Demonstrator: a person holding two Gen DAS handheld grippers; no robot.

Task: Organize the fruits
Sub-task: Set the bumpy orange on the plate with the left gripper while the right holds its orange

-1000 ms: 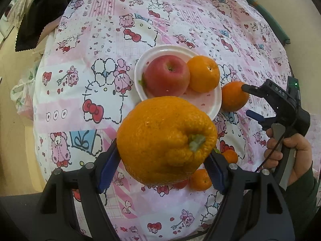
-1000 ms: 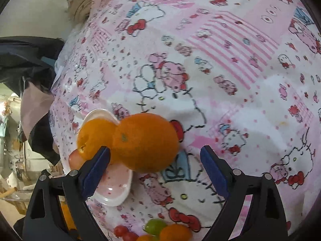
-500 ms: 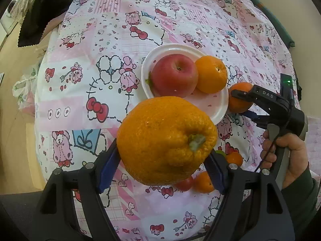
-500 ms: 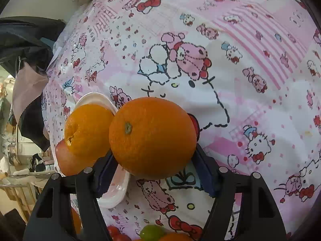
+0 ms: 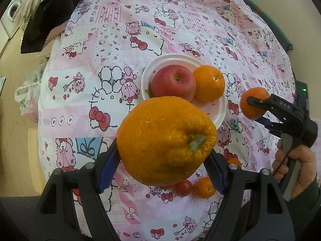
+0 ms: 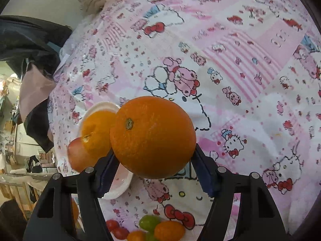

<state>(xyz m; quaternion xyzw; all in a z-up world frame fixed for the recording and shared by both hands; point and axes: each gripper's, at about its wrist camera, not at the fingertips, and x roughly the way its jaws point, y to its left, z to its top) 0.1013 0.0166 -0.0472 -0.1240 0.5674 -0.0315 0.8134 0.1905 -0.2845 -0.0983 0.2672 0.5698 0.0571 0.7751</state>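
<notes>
Left gripper (image 5: 162,168) is clenched on a large knobbly citrus (image 5: 166,138), both blue pads pressed to its flanks, held in the air on the near side of the white plate (image 5: 217,114); right gripper (image 6: 154,172) grasps a smooth round orange (image 6: 152,136), pads tight on either side, carried clear of the pink patterned cloth (image 6: 240,60) just beside the plate's right rim; the person's hand (image 5: 297,166) works its trigger. The plate already carries a red apple (image 5: 173,83) and a smaller orange (image 5: 209,83), touching one another; bare plate remains only along the near edge. Small tomatoes and kumquats (image 5: 193,186) lie loose on the cloth near the person.

Judgement: the step in hand is placing both held fruits. Free space is scant; bring one fruit in at a time, lower it until it rests, then release; the knobbly one, being widest, risks rolling off the rim or nudging the apple, so seat it against its neighbours.
</notes>
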